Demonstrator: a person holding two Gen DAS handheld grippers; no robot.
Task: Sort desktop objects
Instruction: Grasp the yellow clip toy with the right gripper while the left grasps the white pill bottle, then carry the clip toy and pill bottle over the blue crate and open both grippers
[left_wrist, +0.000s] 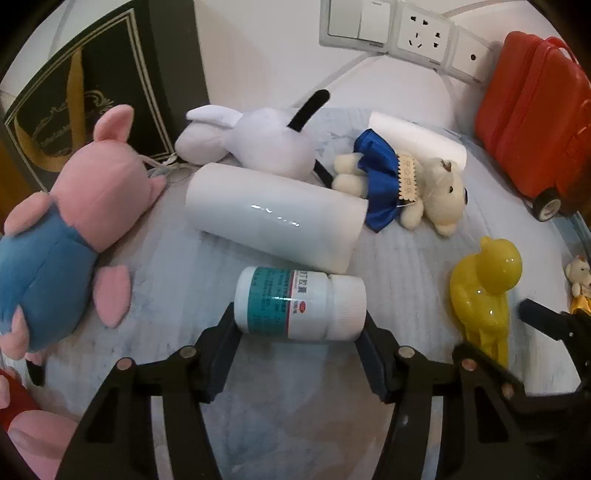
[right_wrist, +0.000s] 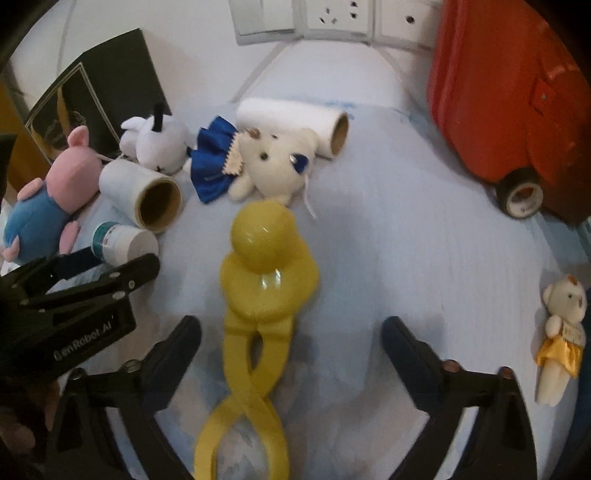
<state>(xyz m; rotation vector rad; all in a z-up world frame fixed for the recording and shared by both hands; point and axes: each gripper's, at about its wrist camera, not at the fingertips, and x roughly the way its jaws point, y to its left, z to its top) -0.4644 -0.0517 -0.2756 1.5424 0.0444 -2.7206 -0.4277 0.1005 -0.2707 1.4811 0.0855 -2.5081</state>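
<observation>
Left wrist: my left gripper (left_wrist: 300, 334) is clamped on the medicine bottle (left_wrist: 300, 303), its long axis crosswise between my fingers, cap to the right.

Right wrist: my right gripper (right_wrist: 291, 345) is spread wide; the yellow duck tongs (right_wrist: 264, 291) lie lengthwise between the fingers, untouched, nearer this hand.

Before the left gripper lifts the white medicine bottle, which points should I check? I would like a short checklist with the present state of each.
1. White medicine bottle with green label sits between the left gripper fingers: ok, one at the base, one at the cap.
2. Firm grip on the bottle: cannot tell; the pads appear to touch both ends.
3. Bottle free of neighbours: not ok; the white plastic film roll lies right behind it, possibly touching.
4. Right gripper out of the way: ok; it is open, astride the yellow duck-shaped plastic clamp.
5. Pink and blue plush pig clear of the bottle: ok, a gap shows.
</observation>
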